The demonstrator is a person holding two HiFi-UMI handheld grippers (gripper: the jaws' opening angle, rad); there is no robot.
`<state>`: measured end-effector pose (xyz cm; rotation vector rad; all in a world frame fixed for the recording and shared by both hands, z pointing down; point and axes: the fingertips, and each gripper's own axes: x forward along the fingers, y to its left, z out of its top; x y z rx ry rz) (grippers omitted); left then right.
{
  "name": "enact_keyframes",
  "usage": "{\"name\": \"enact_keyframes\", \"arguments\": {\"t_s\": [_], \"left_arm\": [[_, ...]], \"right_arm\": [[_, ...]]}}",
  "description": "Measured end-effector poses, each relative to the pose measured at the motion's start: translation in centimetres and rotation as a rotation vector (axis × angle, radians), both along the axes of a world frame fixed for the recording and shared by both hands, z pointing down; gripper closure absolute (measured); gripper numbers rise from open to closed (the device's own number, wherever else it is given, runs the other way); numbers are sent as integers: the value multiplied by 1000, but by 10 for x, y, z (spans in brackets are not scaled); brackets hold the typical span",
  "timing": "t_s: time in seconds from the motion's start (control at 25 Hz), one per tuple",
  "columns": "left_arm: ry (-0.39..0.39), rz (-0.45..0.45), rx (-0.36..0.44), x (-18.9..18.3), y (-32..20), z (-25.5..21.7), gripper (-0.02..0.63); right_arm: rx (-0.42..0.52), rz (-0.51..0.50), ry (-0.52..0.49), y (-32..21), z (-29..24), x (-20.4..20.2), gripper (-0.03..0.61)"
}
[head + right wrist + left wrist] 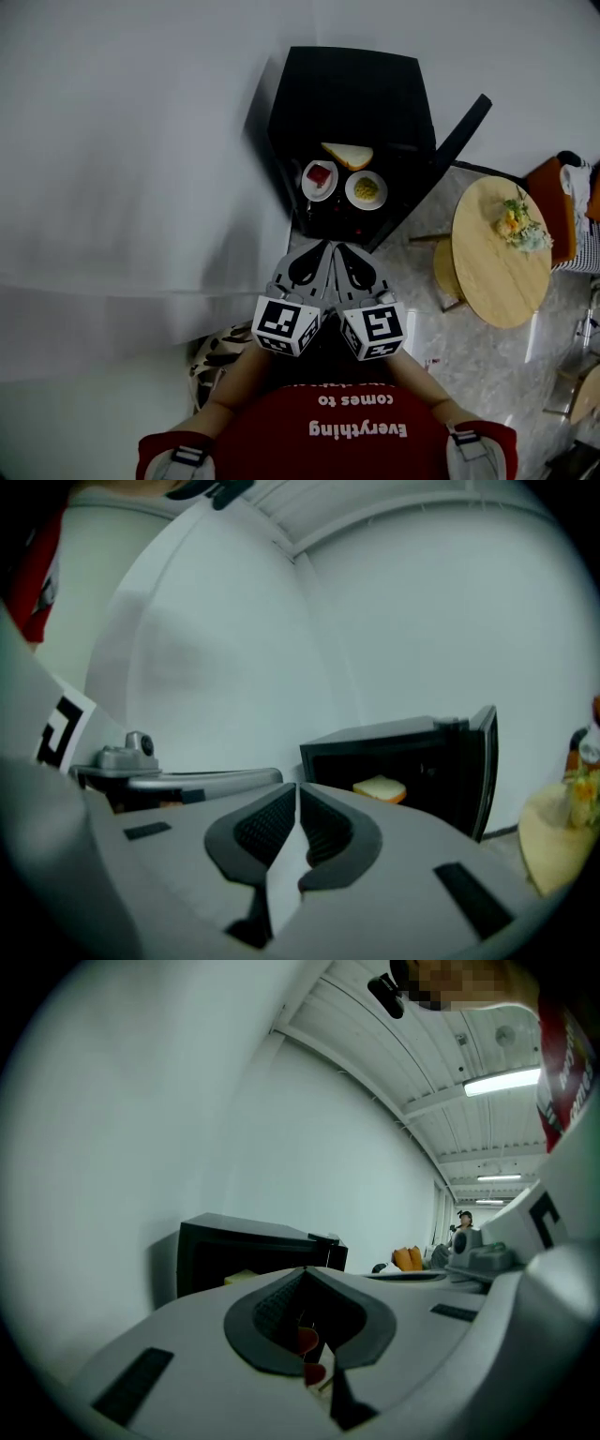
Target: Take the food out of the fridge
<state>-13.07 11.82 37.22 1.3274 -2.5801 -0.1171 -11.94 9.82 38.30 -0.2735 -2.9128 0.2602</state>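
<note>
In the head view the black fridge stands on the floor against a white wall with its door swung open to the right. The food sits in plain sight inside: a wedge of bread at the back, a white dish of red food front left and a white dish of yellow food front right. The left gripper and right gripper are held side by side, nearly touching, just short of the fridge mouth and pointing at the dishes. A round wooden surface with flowers stands well apart to the right. I judge this to be the approach – nothing is lifted yet and all three items are inside. In the left gripper view the left gripper has its jaws clenched tip to tip with nothing gripped, and the fridge lies ahead beyond the tips. In the right gripper view the right gripper is likewise clenched on nothing, with only a thin slit between the pads. The bread lies ahead and to the right inside the fridge, apart from the tips. The next move calls for spreading the jaws before reaching in – a dish rim would need a level grip so the food does not tip
</note>
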Motion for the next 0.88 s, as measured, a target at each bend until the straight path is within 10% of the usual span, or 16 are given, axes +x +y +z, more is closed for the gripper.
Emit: {"name": "enact_keyframes", "arguments": {"t_s": [0.52, 0.88], "left_arm": [[92, 22, -77, -69, -1, 88, 606], [155, 79, -111, -95, 2, 148, 606]], "right_arm": [[-472, -53, 467, 0, 194, -111, 443], [-925, 47, 565, -15, 319, -185, 428]]}}
